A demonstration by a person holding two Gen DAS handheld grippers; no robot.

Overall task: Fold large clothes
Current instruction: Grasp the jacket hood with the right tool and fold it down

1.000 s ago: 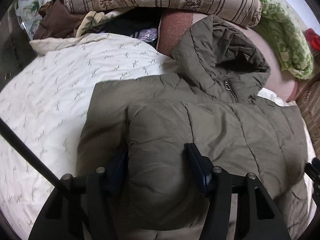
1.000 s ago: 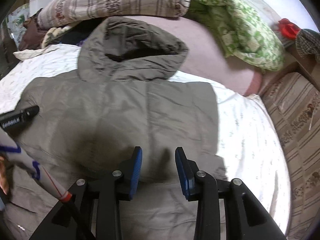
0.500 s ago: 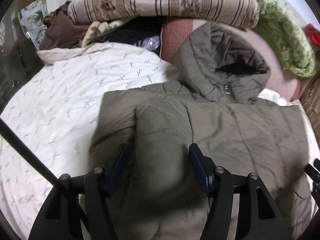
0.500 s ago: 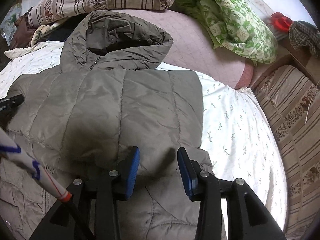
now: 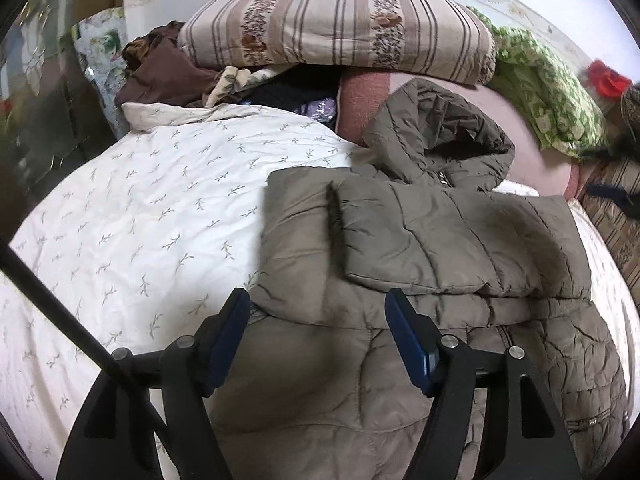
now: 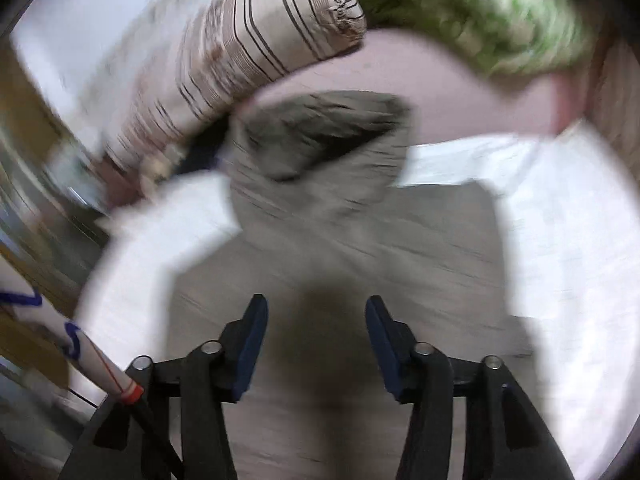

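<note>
An olive-brown hooded puffer jacket [image 5: 420, 240] lies on a white sheet with a small leaf print [image 5: 140, 220]. A folded panel lies across its chest and the hood [image 5: 440, 132] points to the far end. My left gripper [image 5: 318, 316] is open and empty, just above the jacket's lower left part. The right wrist view is blurred by motion. It shows the jacket [image 6: 340, 240] and its hood [image 6: 320, 136]. My right gripper [image 6: 316, 328] is open and empty above the jacket's middle.
A striped pillow [image 5: 340, 28] lies on a heap of clothes at the head of the bed. A green patterned blanket [image 5: 548, 88] and a pink cover [image 5: 532, 152] lie at the far right. Dark furniture [image 5: 40, 120] stands on the left.
My left gripper has let go of the jacket's folded panel and drawn back; the panel now lies flat. My right gripper has opened wider and is swinging fast over the jacket.
</note>
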